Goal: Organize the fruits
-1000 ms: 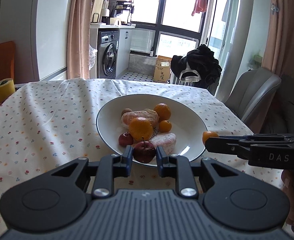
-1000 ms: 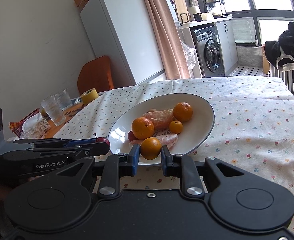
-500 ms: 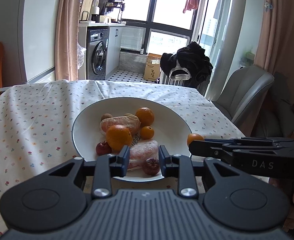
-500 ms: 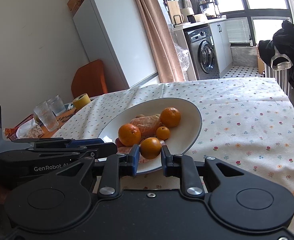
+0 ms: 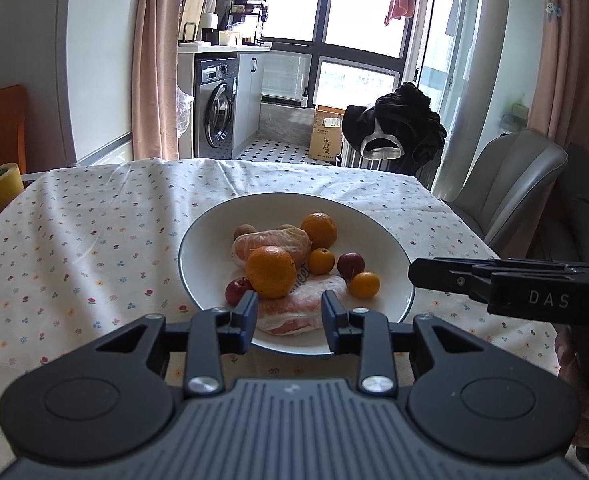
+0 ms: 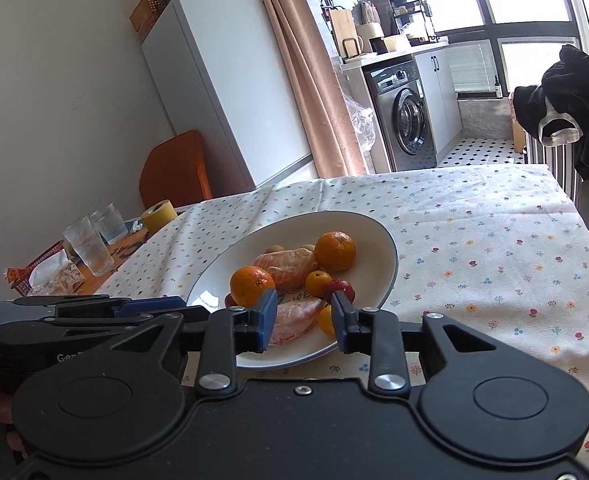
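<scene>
Several fruits lie together in the white plate (image 5: 198, 240), which stands on the flowered tablecloth (image 5: 94, 240) near the table's front edge, closer to its right side. In the left wrist view a big orange (image 5: 271, 271) sits in the middle of the pile, on a peeled citrus piece (image 5: 282, 242). A second orange (image 5: 319, 230) lies behind it toward the plate's far rim. A small orange fruit (image 5: 321, 261) sits between them. A dark red fruit (image 5: 350, 265) and a small yellow-orange fruit (image 5: 364, 285) lie side by side toward the plate's right rim. Another red fruit (image 5: 236, 290) lies at the left of the pile, and a wrapped pinkish piece (image 5: 298, 310) lies at the plate's front rim.

The left gripper (image 5: 289, 316) hangs over the plate's front rim. Its jaws are opening, a narrow gap so far, with nothing gripped; the wrapped piece shows through the gap. The right gripper (image 6: 302, 320) is over the same rim from the other side. Its jaws are opening too and hold nothing; the yellow-orange fruit lies just beside its right finger, whether touching I cannot tell.

A yellow tape roll (image 5: 1, 186) stands at the table's far left edge, and two drinking glasses (image 6: 94, 240) stand near it. A grey chair (image 5: 522, 184) stands by the table's right side. A washing machine (image 5: 218, 112) stands beyond the table.
</scene>
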`<state>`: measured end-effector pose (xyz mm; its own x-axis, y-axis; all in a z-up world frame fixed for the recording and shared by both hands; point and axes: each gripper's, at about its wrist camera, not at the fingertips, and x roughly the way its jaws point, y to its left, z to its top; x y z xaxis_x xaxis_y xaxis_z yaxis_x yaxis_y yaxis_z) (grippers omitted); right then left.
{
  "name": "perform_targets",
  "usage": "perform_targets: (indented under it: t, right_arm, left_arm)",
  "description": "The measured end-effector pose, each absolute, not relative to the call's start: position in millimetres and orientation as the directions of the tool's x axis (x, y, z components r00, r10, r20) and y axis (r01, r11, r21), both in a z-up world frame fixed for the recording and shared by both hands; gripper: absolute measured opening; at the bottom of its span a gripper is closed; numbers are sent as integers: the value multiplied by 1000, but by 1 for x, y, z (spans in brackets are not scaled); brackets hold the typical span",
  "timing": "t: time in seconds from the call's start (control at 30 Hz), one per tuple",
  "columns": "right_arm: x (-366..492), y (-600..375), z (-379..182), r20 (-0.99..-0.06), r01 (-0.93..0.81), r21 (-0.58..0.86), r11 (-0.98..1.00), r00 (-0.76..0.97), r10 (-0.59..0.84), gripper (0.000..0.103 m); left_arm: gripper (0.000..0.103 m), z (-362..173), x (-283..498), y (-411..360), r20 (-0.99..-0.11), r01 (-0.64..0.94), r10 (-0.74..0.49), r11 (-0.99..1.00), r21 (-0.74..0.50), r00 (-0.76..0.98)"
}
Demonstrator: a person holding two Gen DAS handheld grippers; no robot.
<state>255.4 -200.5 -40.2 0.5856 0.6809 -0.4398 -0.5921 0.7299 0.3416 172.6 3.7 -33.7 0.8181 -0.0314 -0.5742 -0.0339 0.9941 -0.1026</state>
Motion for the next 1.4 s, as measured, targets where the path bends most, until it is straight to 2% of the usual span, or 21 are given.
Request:
perform_targets:
  t: [0.27, 0.4, 0.7, 1.0, 1.4]
  right_arm:
    - [245, -202, -38, -448, -595, 331, 732, 584, 677, 34]
    - [239, -202, -34, -449, -597, 320, 735, 588, 673, 41]
    - [221, -204, -20, -432, -613, 297, 733, 598, 675, 58]
    - [200, -200, -7, -408, -647, 271, 712, 593, 694, 75]
    - [180, -198, 4, -384, -691, 249, 679, 573, 724, 92]
  left_arm:
    - [58, -27, 160, 14, -564, -78, 6, 992, -104, 826]
    - [71, -21, 152, 19, -560, -103, 20, 988, -117, 829]
    - [89, -9, 128, 27, -537, -136, 52, 984, -118, 842]
    - [99, 3, 102, 30, -529, -163, 80, 980, -112, 845]
    - [102, 12, 71, 33, -526, -227, 135, 967, -115, 840]
